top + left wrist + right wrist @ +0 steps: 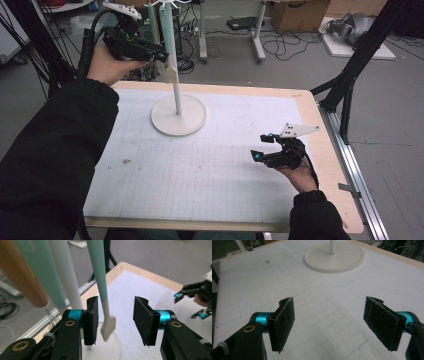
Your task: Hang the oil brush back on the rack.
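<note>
A white stand (pixel 178 116) with a round base and a thin pole rises at the back of the gridded mat (pixel 200 170). From its top hangs a mint-handled utensil (pixel 101 272) with a white toothed head (pixel 108 327). My left gripper (pixel 116 307) is raised beside the pole (pixel 162 54), open, and the utensil's lower part hangs between its pads without touching them. A wooden handle (pixel 22 277) and a second mint handle (pixel 42 270) hang close by. My right gripper (pixel 260 146) hovers open over the mat's right side (pixel 329 315), with nothing between its jaws.
The stand's base (pixel 334 257) lies ahead of the right gripper. The wooden table edge (pixel 325 165) borders the mat; a metal rail (pixel 355 170) and black tripod legs (pixel 350 80) stand to the right. Cables and a cardboard box (pixel 295 15) lie on the floor behind.
</note>
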### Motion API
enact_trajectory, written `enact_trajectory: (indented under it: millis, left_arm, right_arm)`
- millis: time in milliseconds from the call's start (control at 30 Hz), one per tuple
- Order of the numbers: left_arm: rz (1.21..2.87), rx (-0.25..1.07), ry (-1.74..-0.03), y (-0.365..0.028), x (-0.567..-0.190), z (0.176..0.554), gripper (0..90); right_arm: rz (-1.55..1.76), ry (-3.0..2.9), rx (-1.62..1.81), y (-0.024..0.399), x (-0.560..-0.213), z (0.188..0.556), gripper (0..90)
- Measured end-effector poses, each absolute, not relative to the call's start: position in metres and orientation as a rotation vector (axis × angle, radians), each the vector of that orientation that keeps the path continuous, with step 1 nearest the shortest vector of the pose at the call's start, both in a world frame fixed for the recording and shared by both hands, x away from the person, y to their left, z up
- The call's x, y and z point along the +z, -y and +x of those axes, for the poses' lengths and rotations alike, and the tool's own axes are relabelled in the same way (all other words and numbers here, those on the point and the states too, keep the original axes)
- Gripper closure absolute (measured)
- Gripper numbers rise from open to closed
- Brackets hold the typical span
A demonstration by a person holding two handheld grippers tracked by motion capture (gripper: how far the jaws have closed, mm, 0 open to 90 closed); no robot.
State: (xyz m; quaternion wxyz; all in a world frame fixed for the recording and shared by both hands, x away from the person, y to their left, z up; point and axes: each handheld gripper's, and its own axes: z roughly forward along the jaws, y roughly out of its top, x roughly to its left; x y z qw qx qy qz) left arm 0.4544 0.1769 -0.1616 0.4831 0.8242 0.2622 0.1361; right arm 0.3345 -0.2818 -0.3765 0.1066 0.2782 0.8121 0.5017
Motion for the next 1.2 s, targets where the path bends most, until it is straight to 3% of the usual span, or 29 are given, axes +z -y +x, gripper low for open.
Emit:
enact_trajectory:
  millis: [733, 1200]
  left_arm:
    - [1.947, 0.369, -0.694, -0.214, -0.202, 0.412, 42.8]
    - [1.986, 0.386, -0.677, -0.209, -0.231, 0.389, 34.1]
  right_arm:
    - [0.843, -2.346, 1.466, 0.282, -0.374, 0.335, 22.0]
    - [0.812, -2.322, 1.434, 0.277, -0.371, 0.331, 20.5]
